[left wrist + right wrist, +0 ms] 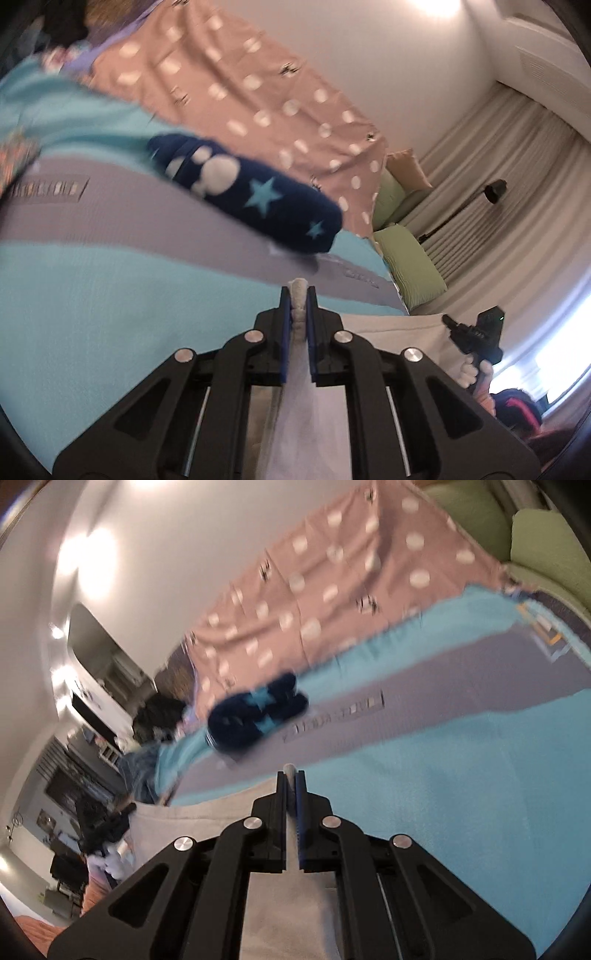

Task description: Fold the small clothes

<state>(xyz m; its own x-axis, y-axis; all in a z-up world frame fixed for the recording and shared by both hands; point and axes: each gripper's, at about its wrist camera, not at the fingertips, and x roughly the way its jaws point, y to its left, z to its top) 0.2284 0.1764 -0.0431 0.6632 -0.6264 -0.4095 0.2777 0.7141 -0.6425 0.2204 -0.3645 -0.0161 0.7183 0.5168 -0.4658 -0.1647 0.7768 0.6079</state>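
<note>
Big turquoise blanket (110,295) across the bed, and low at its near edge the pale grey garment (288,915) — soft, light, floppy, best pinched at its top corners. The left gripper (298,306) is clamped on one bunched edge, the right gripper (291,794) clamped on another. Its lower part is cut off; the navy starred piece (258,195) beyond is blurred.

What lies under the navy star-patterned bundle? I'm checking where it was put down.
The navy bundle rests on the turquoise blanket, across its grey stripe. Whatever lies beneath the blanket is covered.
</note>
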